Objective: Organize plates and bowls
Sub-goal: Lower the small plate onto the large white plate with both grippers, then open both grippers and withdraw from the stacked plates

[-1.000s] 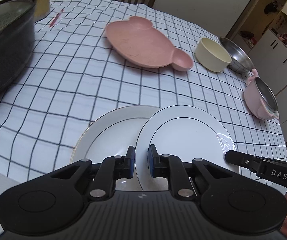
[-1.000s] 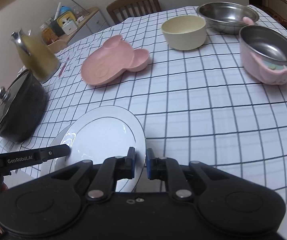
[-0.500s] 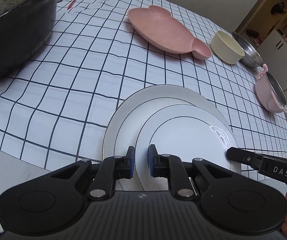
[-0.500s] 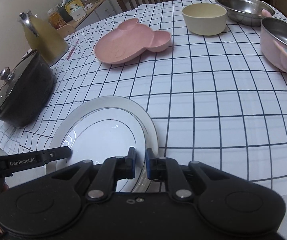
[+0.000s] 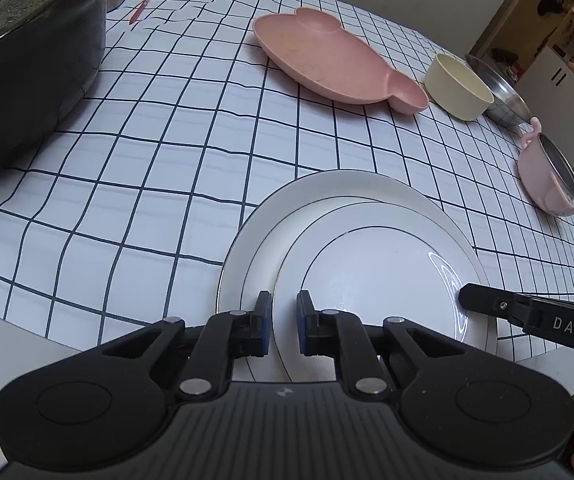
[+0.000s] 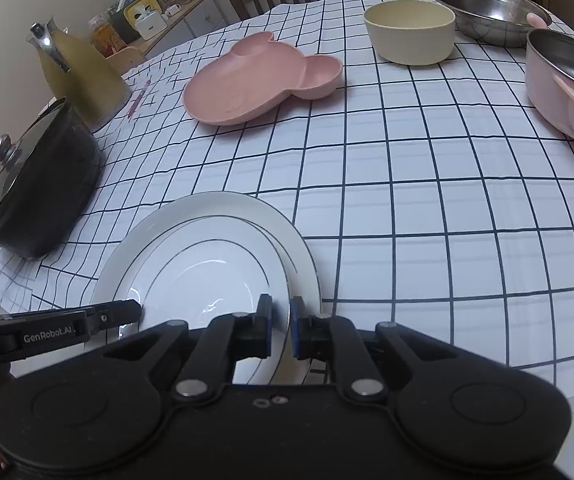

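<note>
My left gripper point(image 5: 283, 323) and right gripper point(image 6: 279, 326) each clamp the rim of the small white plate point(image 5: 375, 276) | it lies on the large white plate point(image 5: 247, 256) | near table edge on checked tablecloth point(image 5: 159, 128).

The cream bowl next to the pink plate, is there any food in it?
No, in the right wrist view the cream bowl shows only a bare inside, standing beside the pink plate.
</note>
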Motion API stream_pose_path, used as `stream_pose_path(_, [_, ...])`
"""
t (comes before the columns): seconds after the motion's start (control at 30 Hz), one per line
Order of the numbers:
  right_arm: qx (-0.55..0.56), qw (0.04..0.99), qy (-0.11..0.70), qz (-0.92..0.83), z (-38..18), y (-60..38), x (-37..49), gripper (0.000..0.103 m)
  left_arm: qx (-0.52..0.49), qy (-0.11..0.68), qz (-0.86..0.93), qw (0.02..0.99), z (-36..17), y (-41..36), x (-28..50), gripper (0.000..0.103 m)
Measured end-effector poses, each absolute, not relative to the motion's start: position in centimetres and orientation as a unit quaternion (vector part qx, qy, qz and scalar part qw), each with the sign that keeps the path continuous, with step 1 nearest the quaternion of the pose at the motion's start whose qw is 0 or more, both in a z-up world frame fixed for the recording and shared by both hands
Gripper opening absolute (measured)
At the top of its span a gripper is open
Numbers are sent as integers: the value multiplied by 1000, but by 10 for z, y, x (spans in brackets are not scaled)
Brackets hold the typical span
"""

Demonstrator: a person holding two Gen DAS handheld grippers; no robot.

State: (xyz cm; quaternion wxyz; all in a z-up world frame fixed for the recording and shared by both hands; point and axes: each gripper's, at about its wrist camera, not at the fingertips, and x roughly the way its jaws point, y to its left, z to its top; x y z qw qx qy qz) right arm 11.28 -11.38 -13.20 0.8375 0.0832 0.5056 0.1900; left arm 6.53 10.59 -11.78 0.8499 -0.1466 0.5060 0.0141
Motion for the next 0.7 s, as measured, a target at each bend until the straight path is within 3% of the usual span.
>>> stream_pose_path(0.47, [71,834,512,192,-137,-104,113,11,-129,496,26,858,-110,109,63,12])
stream_pose_path(0.7, [58,839,504,194,-132,-99,110,21,-120,489,27,863,-104,109,60,12])
